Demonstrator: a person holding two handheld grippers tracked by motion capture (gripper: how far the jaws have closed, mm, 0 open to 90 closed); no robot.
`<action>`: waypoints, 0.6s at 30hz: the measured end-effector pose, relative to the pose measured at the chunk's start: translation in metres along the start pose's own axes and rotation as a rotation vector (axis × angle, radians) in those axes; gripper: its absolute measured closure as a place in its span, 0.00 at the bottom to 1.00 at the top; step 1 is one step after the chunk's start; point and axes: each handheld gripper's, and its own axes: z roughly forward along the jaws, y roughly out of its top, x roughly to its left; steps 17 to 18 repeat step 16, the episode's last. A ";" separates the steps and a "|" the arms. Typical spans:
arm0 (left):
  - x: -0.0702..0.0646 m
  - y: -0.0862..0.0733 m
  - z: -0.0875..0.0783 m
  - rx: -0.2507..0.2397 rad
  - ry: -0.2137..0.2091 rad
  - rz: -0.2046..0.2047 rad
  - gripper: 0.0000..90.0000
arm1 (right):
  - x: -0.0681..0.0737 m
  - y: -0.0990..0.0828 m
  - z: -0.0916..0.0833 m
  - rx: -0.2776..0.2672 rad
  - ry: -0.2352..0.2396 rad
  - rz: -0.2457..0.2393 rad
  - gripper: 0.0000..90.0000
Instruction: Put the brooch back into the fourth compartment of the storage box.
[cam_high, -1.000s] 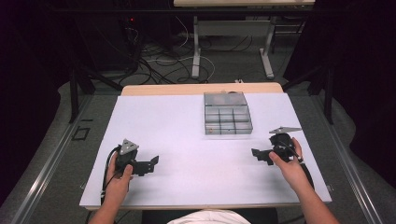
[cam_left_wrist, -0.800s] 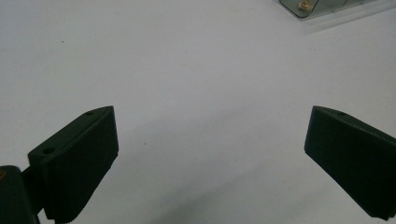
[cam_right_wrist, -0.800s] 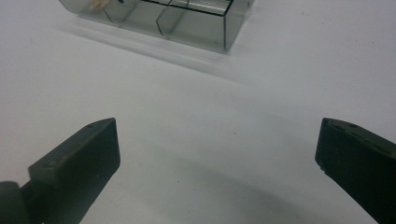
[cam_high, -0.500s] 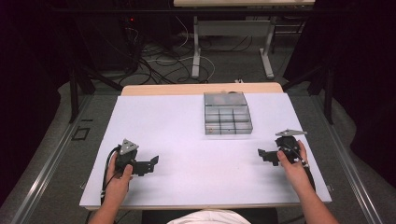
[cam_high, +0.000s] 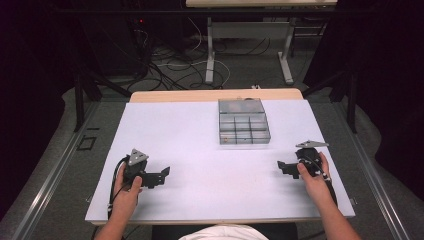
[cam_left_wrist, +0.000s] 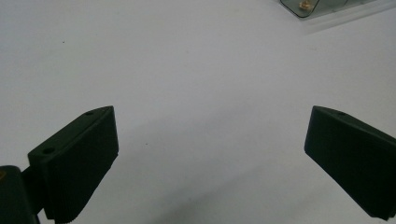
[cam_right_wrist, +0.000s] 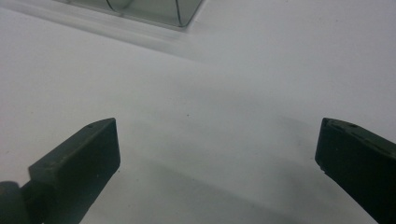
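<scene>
Both of my hands rest low on the white-covered bench (cam_high: 190, 135), and nothing is held. My left gripper (cam_high: 161, 175) has its jaws spread wide over bare surface, and my right gripper (cam_high: 286, 167) is just as wide apart, also with nothing between. The clear plastic compartment box with a grid of small cells (cam_high: 244, 128) sits ahead of me, toward the far edge and right of centre. It lies forward and slightly inward of my right gripper, and well across the bench from my left. So the right hand is nearer, I reckon. A box corner shows at the top of the left gripper view (cam_left_wrist: 322, 6).
</scene>
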 end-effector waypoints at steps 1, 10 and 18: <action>-0.001 0.000 0.000 -0.004 -0.004 -0.011 0.03 | 0.000 0.000 0.000 -0.001 -0.009 0.006 0.00; 0.000 0.000 -0.001 0.001 -0.009 -0.002 0.03 | -0.007 -0.003 0.002 0.006 -0.016 0.029 0.00; 0.000 0.000 0.001 -0.006 -0.011 -0.009 0.03 | -0.005 -0.003 0.002 0.007 -0.014 0.037 0.00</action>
